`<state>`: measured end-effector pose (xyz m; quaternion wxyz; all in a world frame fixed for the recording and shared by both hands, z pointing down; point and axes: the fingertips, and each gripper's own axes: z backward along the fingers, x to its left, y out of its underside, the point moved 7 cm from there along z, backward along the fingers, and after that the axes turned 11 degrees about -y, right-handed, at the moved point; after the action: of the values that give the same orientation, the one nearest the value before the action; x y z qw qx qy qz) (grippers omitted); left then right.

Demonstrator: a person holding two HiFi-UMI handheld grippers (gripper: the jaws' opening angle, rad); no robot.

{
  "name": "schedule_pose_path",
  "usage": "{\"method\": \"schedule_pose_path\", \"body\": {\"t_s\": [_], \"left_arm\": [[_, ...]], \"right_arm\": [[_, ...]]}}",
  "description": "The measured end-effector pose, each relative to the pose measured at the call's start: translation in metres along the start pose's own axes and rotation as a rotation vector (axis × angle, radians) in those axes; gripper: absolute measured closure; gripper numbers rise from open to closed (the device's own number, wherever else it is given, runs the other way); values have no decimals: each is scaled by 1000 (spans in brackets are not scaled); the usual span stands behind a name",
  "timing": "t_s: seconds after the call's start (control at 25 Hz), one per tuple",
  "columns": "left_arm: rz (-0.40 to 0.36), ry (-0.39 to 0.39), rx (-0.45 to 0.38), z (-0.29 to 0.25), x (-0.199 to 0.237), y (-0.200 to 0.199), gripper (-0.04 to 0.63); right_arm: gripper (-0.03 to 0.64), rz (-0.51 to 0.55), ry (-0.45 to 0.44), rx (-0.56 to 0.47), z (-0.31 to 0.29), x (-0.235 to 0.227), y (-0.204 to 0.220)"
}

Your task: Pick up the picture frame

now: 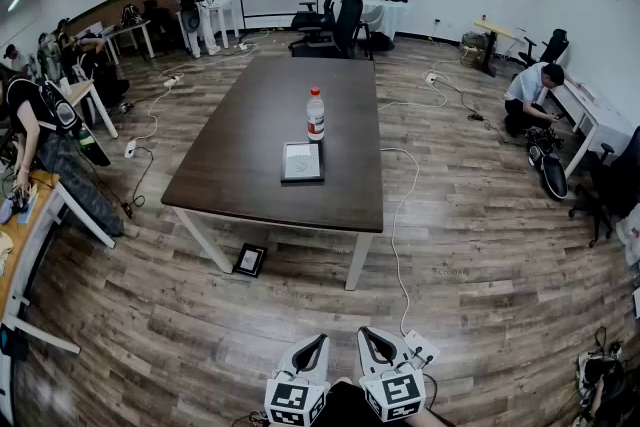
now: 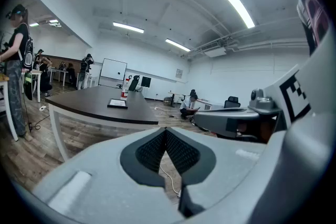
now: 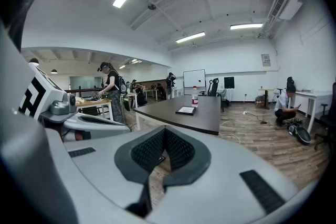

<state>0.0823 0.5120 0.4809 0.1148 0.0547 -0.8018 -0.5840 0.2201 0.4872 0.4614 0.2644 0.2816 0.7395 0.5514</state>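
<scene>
A dark-rimmed picture frame [image 1: 302, 161] lies flat on the dark table [image 1: 250, 185], near its front edge; it shows small and far off in the left gripper view [image 2: 117, 103] and the right gripper view [image 3: 186, 110]. Both grippers hang side by side at the bottom of the head view, well short of the table. My left gripper [image 1: 312, 345] is shut and empty, its ridged pads [image 2: 153, 149] meeting at the tip. My right gripper [image 1: 376, 343] is shut too, with nothing between its pads [image 3: 178, 148].
A water bottle [image 1: 315, 113] with a red cap stands just behind the frame. A second dark frame [image 1: 249, 260] lies on the floor under the table's front edge. A white cable [image 1: 398, 245] runs along the floor to the right. People, desks and chairs ring the room.
</scene>
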Motion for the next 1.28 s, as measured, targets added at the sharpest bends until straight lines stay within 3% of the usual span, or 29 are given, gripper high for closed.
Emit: {"method": "schedule_pose_path", "body": {"t_s": [0.68, 1.28], "left_arm": [[41, -39, 14, -19, 9, 1, 586], [14, 58, 26, -99, 43, -29, 586]], "right_arm": [[611, -90, 38, 9, -12, -27, 8], [611, -80, 120, 22, -74, -64, -13]]}}
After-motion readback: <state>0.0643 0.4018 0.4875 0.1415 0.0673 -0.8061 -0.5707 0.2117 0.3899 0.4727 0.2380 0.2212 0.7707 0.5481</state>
